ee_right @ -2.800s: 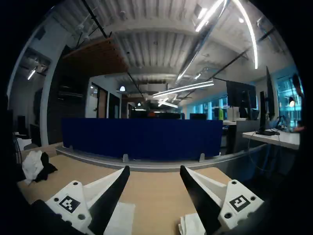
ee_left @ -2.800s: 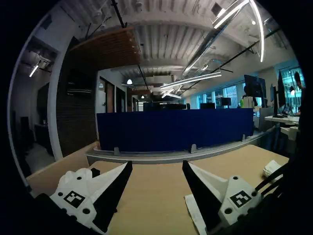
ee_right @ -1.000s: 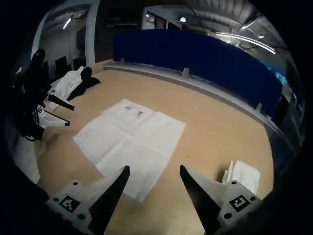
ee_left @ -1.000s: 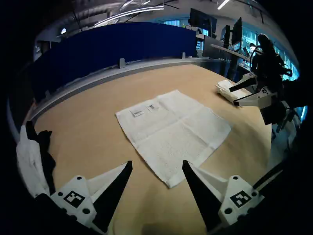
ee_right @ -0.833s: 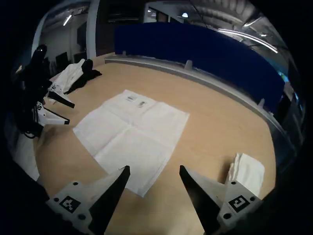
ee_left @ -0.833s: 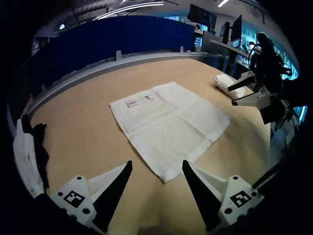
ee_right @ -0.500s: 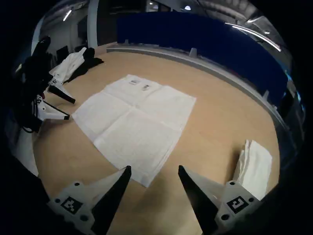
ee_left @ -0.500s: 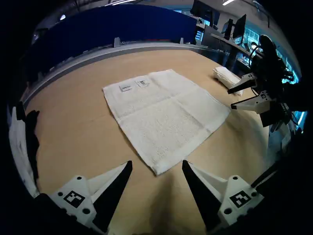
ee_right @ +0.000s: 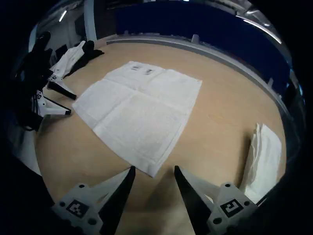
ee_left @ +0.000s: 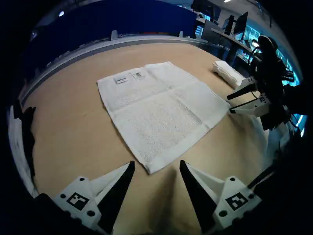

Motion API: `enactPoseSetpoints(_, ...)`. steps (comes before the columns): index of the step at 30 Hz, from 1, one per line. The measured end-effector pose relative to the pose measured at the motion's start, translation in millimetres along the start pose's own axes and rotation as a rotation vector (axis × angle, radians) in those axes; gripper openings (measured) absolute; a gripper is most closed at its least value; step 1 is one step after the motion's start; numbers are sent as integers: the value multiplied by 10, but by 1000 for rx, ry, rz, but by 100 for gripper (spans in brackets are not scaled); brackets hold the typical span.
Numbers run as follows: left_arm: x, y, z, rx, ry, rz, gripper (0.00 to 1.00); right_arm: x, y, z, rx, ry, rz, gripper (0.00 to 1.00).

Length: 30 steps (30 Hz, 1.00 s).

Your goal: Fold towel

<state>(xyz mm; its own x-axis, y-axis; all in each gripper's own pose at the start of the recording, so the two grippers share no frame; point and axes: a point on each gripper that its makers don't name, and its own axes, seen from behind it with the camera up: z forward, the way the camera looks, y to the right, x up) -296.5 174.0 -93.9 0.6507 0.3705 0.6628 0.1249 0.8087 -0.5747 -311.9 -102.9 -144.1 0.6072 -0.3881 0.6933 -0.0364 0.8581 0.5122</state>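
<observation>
A white towel (ee_left: 156, 109) lies spread flat on the tan table (ee_left: 70, 117), two small labels near its far edge. My left gripper (ee_left: 155, 166) is open, its fingers either side of the towel's near corner and just above it. In the right gripper view the same towel (ee_right: 137, 113) lies flat, and my right gripper (ee_right: 153, 171) is open over its other near corner. The right gripper (ee_left: 234, 103) is seen at the towel's right corner in the left gripper view. The left gripper (ee_right: 65, 103) is seen at the towel's left corner in the right gripper view.
A stack of folded white towels (ee_right: 264, 160) lies to the right, also seen as a folded towel stack (ee_left: 229, 73) beyond the spread towel. White and black cloth (ee_right: 76, 58) is heaped at the far left. A blue divider (ee_left: 109, 27) runs along the table's far edge.
Both grippers tipped down from looking across the room and came lower and closer to the towel. Each now straddles a near corner, and their fingers have narrowed slightly.
</observation>
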Motion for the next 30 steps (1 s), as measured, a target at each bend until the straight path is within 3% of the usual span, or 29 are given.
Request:
enactPoseSetpoints(9,-18,28,11,4,-16,-23,71,-22,-7,24,-6,-5,8,48)
enactPoseSetpoints(13,-11,6,5,10,-21,-36,66,-9,12,31,-6,-5,14,42)
enactPoseSetpoints(17,-15,-37,4,27,-27,-44,54,6,8,29,-4,-5,7,33)
enactPoseSetpoints(30,-37,-182,-3,81,-44,-53,20,9,-62,5,0,-18,-8,22)
